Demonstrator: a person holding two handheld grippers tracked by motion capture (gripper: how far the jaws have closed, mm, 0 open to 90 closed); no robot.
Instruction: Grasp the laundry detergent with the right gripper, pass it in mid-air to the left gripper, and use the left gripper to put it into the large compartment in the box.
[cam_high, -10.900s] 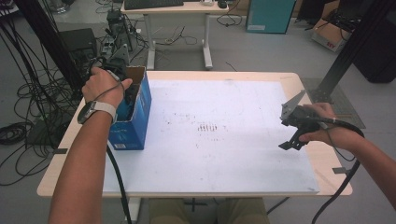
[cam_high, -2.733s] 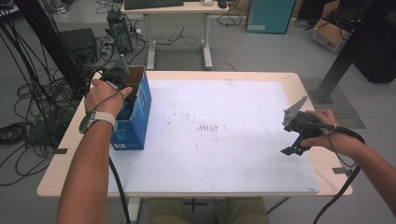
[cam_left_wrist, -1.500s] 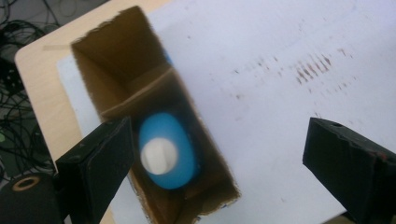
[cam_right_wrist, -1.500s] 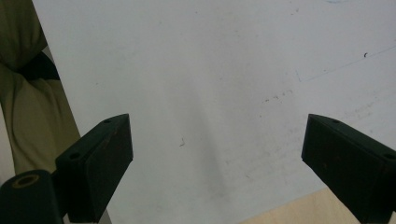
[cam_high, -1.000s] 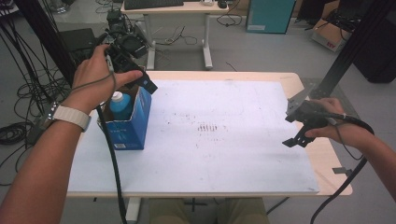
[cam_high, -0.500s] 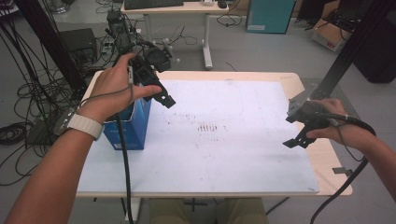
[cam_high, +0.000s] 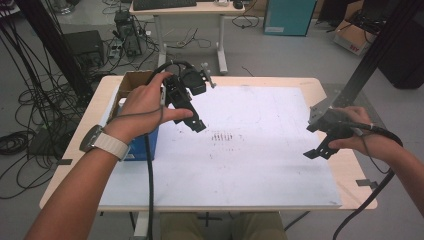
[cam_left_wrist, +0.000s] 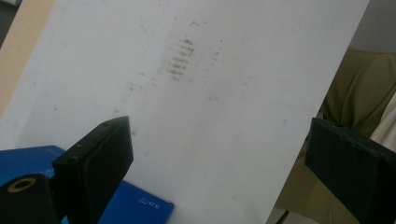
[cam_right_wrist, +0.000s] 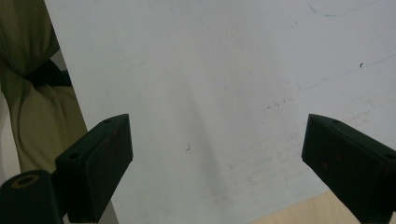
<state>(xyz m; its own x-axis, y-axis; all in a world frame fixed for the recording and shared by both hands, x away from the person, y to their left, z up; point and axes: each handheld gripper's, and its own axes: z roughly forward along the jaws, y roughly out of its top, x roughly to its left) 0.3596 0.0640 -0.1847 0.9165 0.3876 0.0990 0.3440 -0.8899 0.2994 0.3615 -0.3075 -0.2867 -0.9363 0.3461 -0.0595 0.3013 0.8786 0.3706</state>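
Both pairs of fingers stand wide apart with nothing between them: the left gripper (cam_high: 192, 122) hangs over the white sheet (cam_high: 250, 150) just beside the blue box (cam_high: 145, 142), the right gripper (cam_high: 320, 145) near the worktop's (cam_high: 345, 170) right edge. Judging by this, nothing has been taken out yet; the box sits open-topped at the left edge, its contents hidden by the left hand (cam_high: 145, 105).

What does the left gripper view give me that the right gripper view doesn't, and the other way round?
Left gripper view: the blue box at the bottom edge by the left claw, and a patch of dark smudges on the white sheet.
Right gripper view: faint pen lines on the sheet near the right claw, and a strip of bare wooden tabletop.
Both: open, empty jaws over the white sheet, with the person's olive trousers past its edge.
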